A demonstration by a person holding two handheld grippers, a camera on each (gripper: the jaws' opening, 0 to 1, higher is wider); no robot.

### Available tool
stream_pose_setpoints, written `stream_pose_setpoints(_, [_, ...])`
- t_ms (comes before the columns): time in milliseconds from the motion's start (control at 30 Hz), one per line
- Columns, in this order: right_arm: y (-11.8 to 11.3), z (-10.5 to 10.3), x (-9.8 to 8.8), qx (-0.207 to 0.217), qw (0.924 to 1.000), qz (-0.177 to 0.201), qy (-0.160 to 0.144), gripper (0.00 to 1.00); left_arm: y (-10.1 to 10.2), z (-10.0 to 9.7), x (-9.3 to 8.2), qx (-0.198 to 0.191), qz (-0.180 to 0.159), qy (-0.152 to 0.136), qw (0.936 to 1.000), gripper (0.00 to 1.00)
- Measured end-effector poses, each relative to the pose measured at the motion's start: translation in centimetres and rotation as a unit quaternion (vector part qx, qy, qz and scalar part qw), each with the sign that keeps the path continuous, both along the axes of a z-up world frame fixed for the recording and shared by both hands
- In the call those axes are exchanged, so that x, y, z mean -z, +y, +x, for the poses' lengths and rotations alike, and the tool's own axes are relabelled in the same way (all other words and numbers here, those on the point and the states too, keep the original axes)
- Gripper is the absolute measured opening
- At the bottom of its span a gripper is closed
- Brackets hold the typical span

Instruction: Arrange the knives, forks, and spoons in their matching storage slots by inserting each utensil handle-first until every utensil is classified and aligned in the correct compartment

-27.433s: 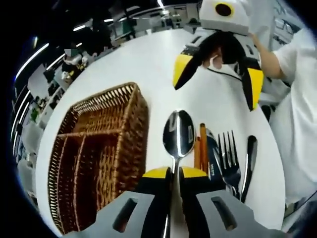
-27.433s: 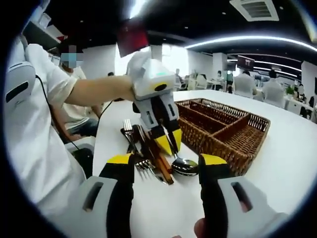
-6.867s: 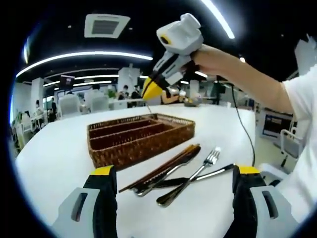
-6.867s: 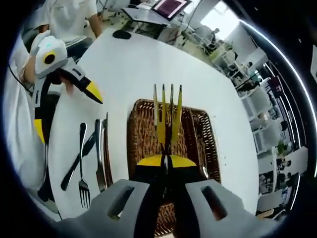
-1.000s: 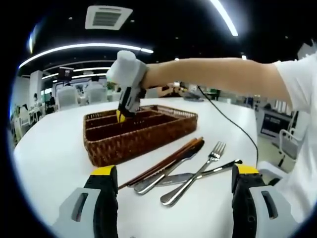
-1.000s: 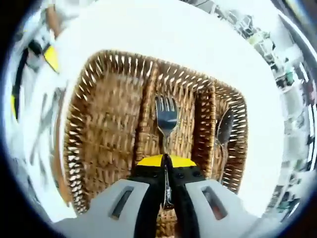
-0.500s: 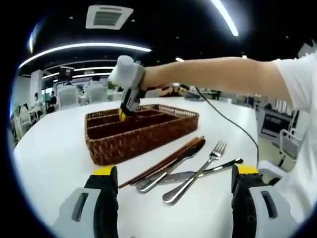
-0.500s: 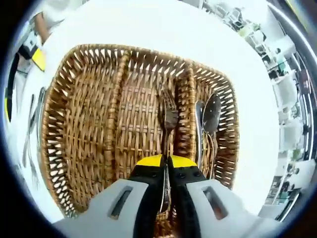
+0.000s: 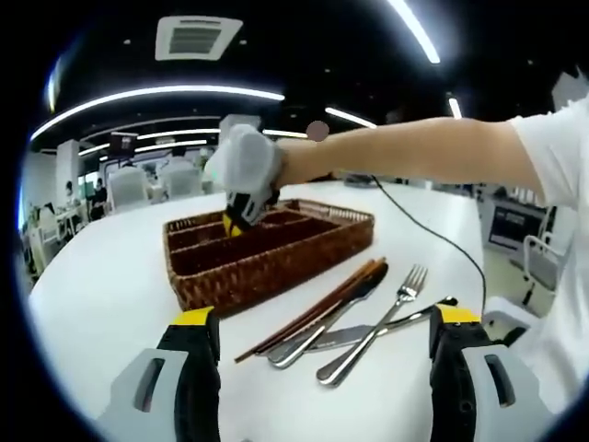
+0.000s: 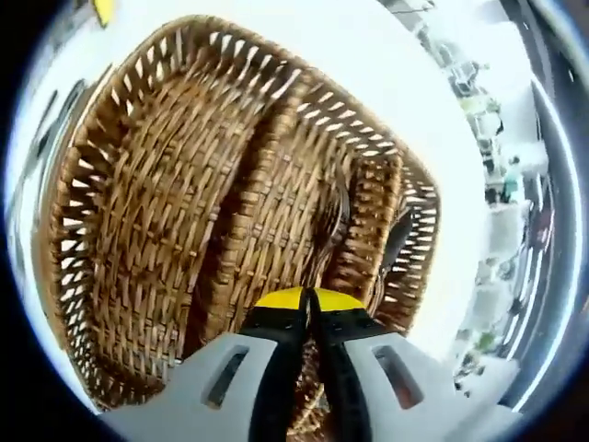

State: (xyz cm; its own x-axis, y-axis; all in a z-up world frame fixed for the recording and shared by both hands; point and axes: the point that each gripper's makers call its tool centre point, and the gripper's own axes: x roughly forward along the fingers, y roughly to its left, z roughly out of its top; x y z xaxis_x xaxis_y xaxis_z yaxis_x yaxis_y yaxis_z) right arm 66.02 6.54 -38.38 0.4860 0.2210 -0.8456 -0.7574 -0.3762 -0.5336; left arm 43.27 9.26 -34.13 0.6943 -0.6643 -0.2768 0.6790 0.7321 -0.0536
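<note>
A brown wicker basket (image 9: 267, 247) with three long compartments stands on the white table (image 9: 101, 285). My right gripper (image 9: 241, 180) reaches down into it from a person's arm. In the right gripper view the jaws (image 10: 308, 299) are shut on the handle of a fork (image 10: 337, 226), which lies blurred along the middle compartment. A spoon (image 10: 398, 241) lies in the narrow compartment beside it. My left gripper (image 9: 324, 320) hangs wide open above loose cutlery: brown chopsticks (image 9: 317, 302), a knife (image 9: 317, 324) and a fork (image 9: 379, 313).
The basket's widest compartment (image 10: 129, 239) holds nothing. Bare white table (image 10: 304, 46) lies beyond the basket. A black cable (image 9: 419, 226) trails across the table behind the cutlery. Chairs and other tables stand far behind.
The right gripper has tilted and moved closer into the basket, still shut on the fork. The left gripper has stayed nearly still and open.
</note>
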Motion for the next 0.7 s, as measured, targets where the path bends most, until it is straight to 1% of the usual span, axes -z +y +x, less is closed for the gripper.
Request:
stream_pose_setpoints(100, [0.0, 0.1, 0.0, -0.011, 0.9998, -0.006, -0.013, 0.01, -0.1, -0.1, 0.1, 0.0, -0.001, 0.002, 1.0, 0.95])
stream_pose_setpoints(167, [0.1, 0.4, -0.3, -0.007, 0.9999, 0.001, -0.012, 0.01, -0.1, -0.1, 0.1, 0.0, -0.001, 0.002, 1.0, 0.95])
stream_pose_setpoints(200, [0.2, 0.5, -0.4, -0.001, 1.0, 0.009, -0.003, 0.0, -0.1, -0.2, 0.2, 0.0, 0.0, 0.002, 1.0, 0.95])
stream_pose_setpoints(233, [0.0, 0.2, -0.3, 0.013, 0.9997, 0.014, 0.016, 0.0, -0.1, -0.2, 0.1, 0.0, 0.0, 0.001, 1.0, 0.95])
stream_pose_setpoints(267, [0.2, 0.2, -0.4, 0.018, 0.9992, 0.024, 0.026, 0.0, -0.1, -0.2, 0.1, 0.0, 0.0, 0.001, 1.0, 0.95])
stream_pose_setpoints(300, [0.3, 0.0, -0.6, 0.029, 0.9977, 0.037, 0.049, 0.0, -0.1, -0.2, 0.1, 0.0, -0.001, 0.001, 1.0, 0.95])
stream_pose_setpoints(333, [0.3, 0.0, -0.8, 0.04, 0.9961, 0.047, 0.063, 0.0, 0.0, -0.2, 0.1, -0.001, -0.001, 0.001, 1.0, 0.95])
stream_pose_setpoints(367, [0.4, -0.1, -0.9, 0.046, 0.9951, 0.052, 0.07, 0.0, 0.0, -0.2, 0.1, -0.001, -0.001, 0.001, 1.0, 0.95])
stream_pose_setpoints(433, [0.5, -0.1, -1.6, 0.066, 0.9887, 0.072, 0.113, 0.0, 0.0, -0.2, 0.2, 0.0, 0.0, 0.003, 1.0, 0.95])
stream_pose_setpoints(533, [0.4, -0.3, -2.1, 0.075, 0.9829, 0.076, 0.15, 0.0, -0.1, -0.2, 0.2, 0.0, -0.001, 0.002, 1.0, 0.95])
stream_pose_setpoints(567, [0.2, -1.1, -1.8, 0.08, 0.9766, 0.071, 0.186, 0.0, -0.2, -0.2, 0.2, 0.001, -0.002, 0.003, 1.0, 0.95])
stream_pose_setpoints(600, [0.3, -0.8, -1.9, 0.073, 0.9778, 0.073, 0.182, 0.0, -0.2, -0.2, 0.2, 0.002, -0.002, 0.003, 1.0, 0.95])
stream_pose_setpoints(667, [0.0, -1.1, -1.7, 0.084, 0.9746, 0.068, 0.196, 0.0, -0.2, -0.1, 0.2, 0.002, -0.001, 0.003, 1.0, 0.95])
stream_pose_setpoints(700, [-0.2, -1.3, -1.5, 0.1, 0.9689, 0.071, 0.215, 0.0, -0.2, -0.1, 0.2, 0.002, -0.002, 0.003, 1.0, 0.95])
